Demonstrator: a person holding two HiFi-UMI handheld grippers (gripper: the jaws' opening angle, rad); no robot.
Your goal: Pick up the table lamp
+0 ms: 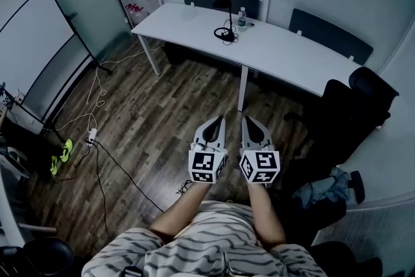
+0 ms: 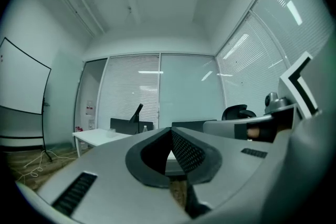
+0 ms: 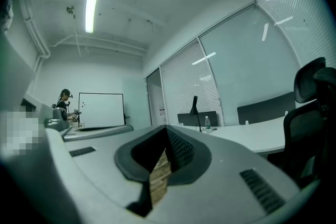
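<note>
The black table lamp (image 1: 225, 4) stands on the white table (image 1: 279, 52) at the far side of the room, its round base ringed by a coiled cord. It also shows small and distant as the lamp (image 2: 137, 113) in the left gripper view and the lamp (image 3: 195, 108) in the right gripper view. My left gripper (image 1: 219, 119) and right gripper (image 1: 246, 120) are held side by side over the wood floor, well short of the table. Both point level toward it. Each has its jaws closed together at the tip with nothing between them.
A water bottle (image 1: 242, 18) stands just right of the lamp. A black office chair (image 1: 355, 107) sits at the right by a curved desk. A whiteboard (image 1: 32, 42) on a stand and loose cables (image 1: 94, 104) occupy the left floor. A person (image 3: 65, 105) stands far off.
</note>
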